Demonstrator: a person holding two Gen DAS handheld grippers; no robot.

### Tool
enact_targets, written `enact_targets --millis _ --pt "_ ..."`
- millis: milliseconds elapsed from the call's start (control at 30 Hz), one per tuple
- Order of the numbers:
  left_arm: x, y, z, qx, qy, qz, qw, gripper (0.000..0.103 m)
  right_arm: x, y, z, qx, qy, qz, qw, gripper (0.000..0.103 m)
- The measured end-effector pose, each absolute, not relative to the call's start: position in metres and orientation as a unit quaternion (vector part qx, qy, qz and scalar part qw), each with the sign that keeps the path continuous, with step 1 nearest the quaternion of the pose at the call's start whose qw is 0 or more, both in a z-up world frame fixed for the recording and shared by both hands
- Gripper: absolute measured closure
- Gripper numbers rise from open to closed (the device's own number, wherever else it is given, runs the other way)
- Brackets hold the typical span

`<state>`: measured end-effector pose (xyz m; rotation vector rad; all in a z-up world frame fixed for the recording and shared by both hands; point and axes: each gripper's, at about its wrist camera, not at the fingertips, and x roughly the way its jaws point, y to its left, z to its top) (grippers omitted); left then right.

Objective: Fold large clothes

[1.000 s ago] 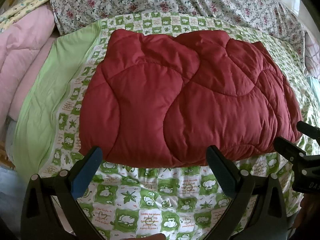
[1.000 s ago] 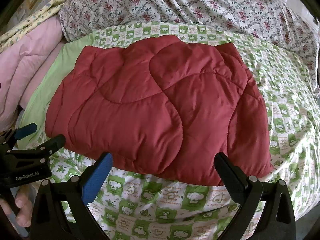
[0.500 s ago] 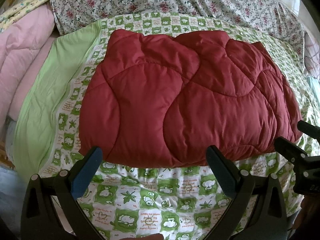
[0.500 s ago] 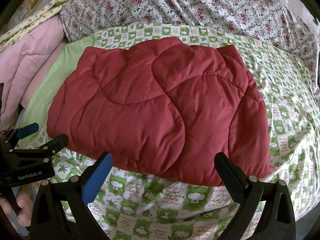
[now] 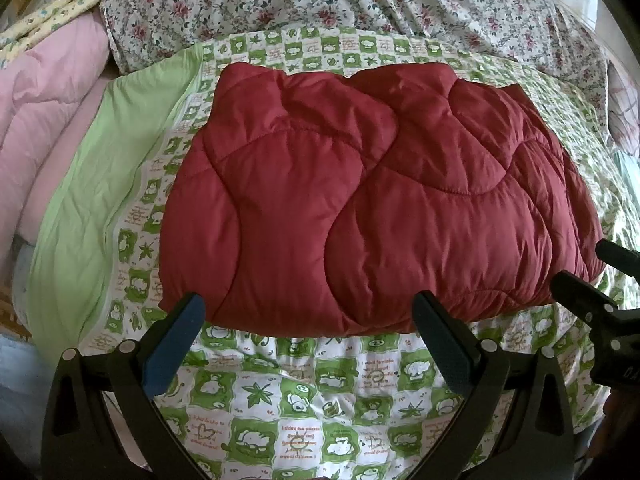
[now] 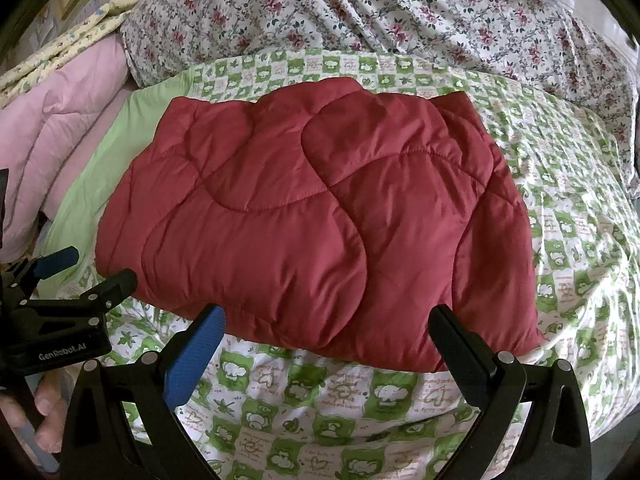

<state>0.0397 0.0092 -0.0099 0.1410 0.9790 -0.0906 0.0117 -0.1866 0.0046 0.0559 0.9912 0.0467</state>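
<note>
Bed, green-and-white checked sheet [image 5: 304, 412] below jaws; floral bedding [image 5: 360, 0] far ahead, pink quilt [image 5: 48, 92] far left.

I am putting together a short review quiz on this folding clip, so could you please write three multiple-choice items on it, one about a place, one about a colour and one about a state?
1. What does the folded garment lie on?
A. the green-and-white checked sheet
B. the pink quilt
C. bare floor

2. What colour is the folded garment?
A. navy
B. dark red
C. yellow

3. How are both grippers?
A. open, holding nothing
B. shut on the garment
C. shut on the sheet

Answers:
1 A: the folded garment rests on the checked sheet; the pink quilt lies off to the side.
2 B: its quilted fabric is dark red in both views.
3 A: the left gripper and right gripper have spread fingers, short of the garment.
</note>
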Motion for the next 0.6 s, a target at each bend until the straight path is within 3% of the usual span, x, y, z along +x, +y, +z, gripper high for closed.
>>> enact_targets --millis 600 --pt "0.0384 0.0093 -0.0082 0.068 0.466 -0.043 0.881 0.000 0.0119 -0.1867 0.0058 0.029 0.473 0.026 0.880 0.001"
